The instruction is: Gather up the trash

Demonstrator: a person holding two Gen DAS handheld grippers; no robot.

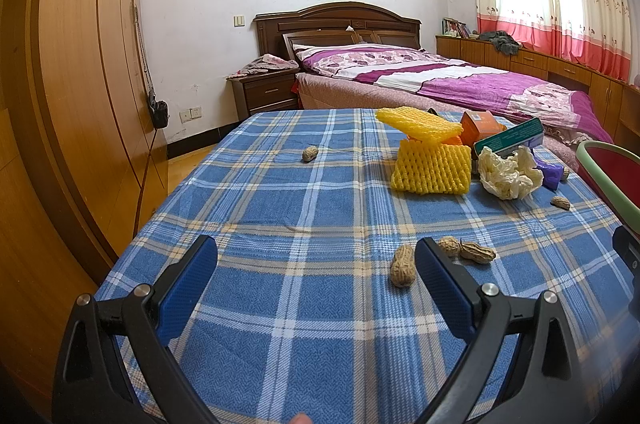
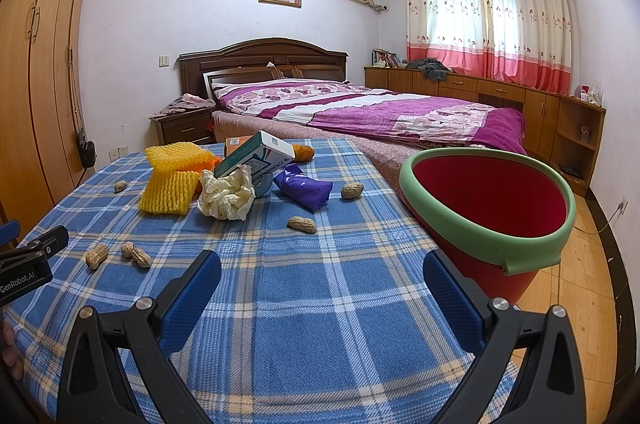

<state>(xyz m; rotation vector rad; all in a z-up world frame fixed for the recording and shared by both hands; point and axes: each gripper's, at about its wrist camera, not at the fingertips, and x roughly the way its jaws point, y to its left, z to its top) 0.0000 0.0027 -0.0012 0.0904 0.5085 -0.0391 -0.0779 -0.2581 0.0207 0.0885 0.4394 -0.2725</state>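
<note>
Trash lies on a blue plaid tablecloth (image 1: 280, 304): yellow foam nets (image 1: 432, 167) (image 2: 170, 195), a crumpled white tissue (image 1: 508, 175) (image 2: 228, 195), a green-and-white box (image 2: 256, 155), an orange box (image 1: 478, 127), a purple wrapper (image 2: 306, 187) and several peanuts (image 1: 402, 266) (image 2: 302, 224). A red bin with a green rim (image 2: 488, 207) stands at the table's right edge. My left gripper (image 1: 316, 264) is open and empty, a peanut beside its right finger. My right gripper (image 2: 322, 276) is open and empty, left of the bin.
A bed with a purple quilt (image 2: 360, 111) stands behind the table. A wooden wardrobe (image 1: 68, 83) lines the left wall. Low cabinets (image 2: 520, 107) run under the curtained window. The left gripper's body (image 2: 28, 264) shows at the right wrist view's left edge.
</note>
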